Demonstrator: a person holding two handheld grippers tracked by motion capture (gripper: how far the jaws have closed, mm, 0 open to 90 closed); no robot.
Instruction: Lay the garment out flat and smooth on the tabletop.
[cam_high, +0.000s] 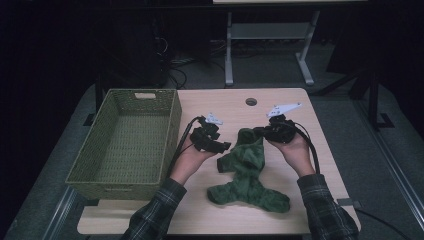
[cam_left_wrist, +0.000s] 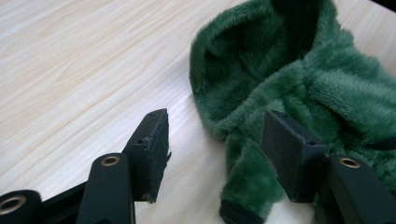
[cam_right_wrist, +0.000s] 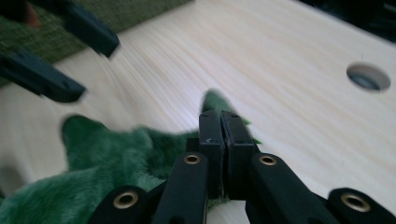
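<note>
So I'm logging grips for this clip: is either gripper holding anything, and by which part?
The right gripper pinches the far edge of the green fleece garment. The left gripper is open, holding nothing.

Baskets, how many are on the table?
1. The green woven basket sits on the table's left side, beside the left gripper. Nothing suggests another is hidden.

Green garment (cam_high: 246, 172): plush fleece, fuzzy, matt. Table (cam_high: 220, 102): pale wood-grain laminate, smooth. Basket (cam_high: 172, 125): woven, rough. Gripper pads (cam_left_wrist: 158, 140): matt blk rubber.
</note>
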